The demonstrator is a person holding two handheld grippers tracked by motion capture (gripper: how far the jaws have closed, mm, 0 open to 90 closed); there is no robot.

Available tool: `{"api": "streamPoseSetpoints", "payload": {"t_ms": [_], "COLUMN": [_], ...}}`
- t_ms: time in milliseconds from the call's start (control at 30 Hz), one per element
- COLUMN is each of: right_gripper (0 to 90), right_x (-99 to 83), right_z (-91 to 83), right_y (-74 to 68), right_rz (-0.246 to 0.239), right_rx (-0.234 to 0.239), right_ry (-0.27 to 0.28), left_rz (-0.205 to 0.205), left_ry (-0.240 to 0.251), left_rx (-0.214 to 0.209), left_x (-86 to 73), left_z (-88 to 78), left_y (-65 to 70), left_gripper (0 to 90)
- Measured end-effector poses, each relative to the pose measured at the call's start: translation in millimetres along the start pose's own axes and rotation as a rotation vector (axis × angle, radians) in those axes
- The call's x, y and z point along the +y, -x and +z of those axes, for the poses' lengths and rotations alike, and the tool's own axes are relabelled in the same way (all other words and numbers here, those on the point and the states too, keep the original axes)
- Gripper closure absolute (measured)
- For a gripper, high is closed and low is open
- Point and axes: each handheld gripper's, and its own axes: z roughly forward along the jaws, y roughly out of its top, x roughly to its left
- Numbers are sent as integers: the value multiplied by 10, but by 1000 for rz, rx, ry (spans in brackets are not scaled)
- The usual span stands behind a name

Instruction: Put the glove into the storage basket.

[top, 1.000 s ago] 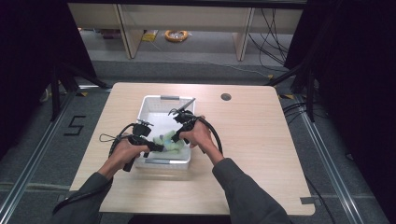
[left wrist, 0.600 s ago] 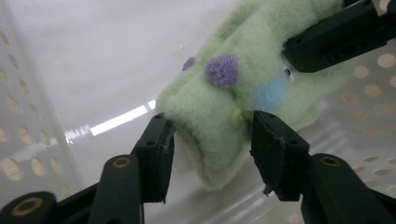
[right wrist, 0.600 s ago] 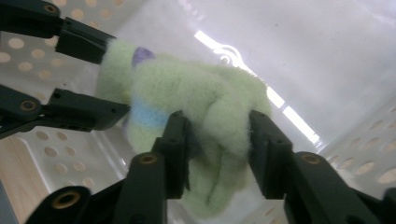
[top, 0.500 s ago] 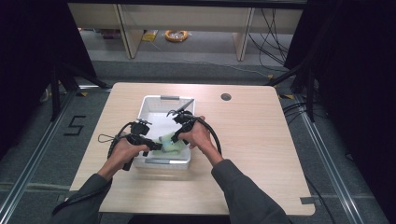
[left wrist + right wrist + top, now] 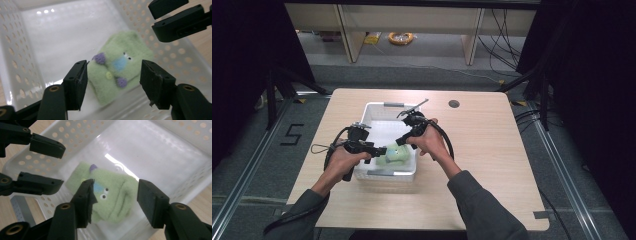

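Sock (image 5: 117,75) lies loose in the bin (image 5: 377,112); both my tools (image 5: 382,150) (image 5: 401,141), just spreading, should lift straight clear.

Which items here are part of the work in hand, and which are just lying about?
In the job:
- green plush cloth with a sewn face, lying in the basket
- white perforated basket
- left gripper and right gripper, jaws just opened, nothing between the pads

Lying about:
- orange cable coil on the floor
- dark round grommet in the table
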Motion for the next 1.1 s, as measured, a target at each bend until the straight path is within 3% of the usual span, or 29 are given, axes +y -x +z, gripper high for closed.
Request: {"api": "streamPoseSetpoints", "payload": {"t_ms": [100, 233, 300, 433, 467, 533, 933, 1000, 1033, 1067, 1100], "right_gripper": [453, 416, 417, 399, 392, 381, 345, 345, 345, 345, 344], "right_x": [-44, -156, -212, -345, -375, -423, -764, -836, -876, -911, -947], "right_z": [-116, -345, -441, -643, -682, -722, -980, -1027, -1055, -1089, -1117], "right_y": [7, -23, -5, -23, -12, 17, 180, 209, 195, 223, 233], "right_rz": [-35, -1, -30, -10, -9, -31, -15, -34, -6, -25, -23], "right_rx": [-10, -6, 11, 26, 11, 22, -17, -12, -9, -18, -16], "right_ry": [26, 51, 81, 109, 112, 144, 224, 235, 236, 236, 236], "left_rz": [15, 35, 30, 45, 49, 53, 71, 78, 79, 73, 95], "left_ry": [22, 46, 60, 68, 70, 76, 125, 129, 135, 137, 127], "left_rx": [-28, -40, -51, -67, -74, -78, -117, -127, -133, -141, -139], "left_x": [-39, -93, -112, -148, -156, -171, -360, -398, -416, -432, -449], "left_z": [-71, -171, -207, -256, -264, -279, -350, -361, -364, -365, -377], "left_y": [95, 195, 232, 308, 322, 357, 580, 617, 631, 649, 653], "left_gripper": [357, 330, 324, 305, 299, 287, 204, 183, 179, 176, 172]}}
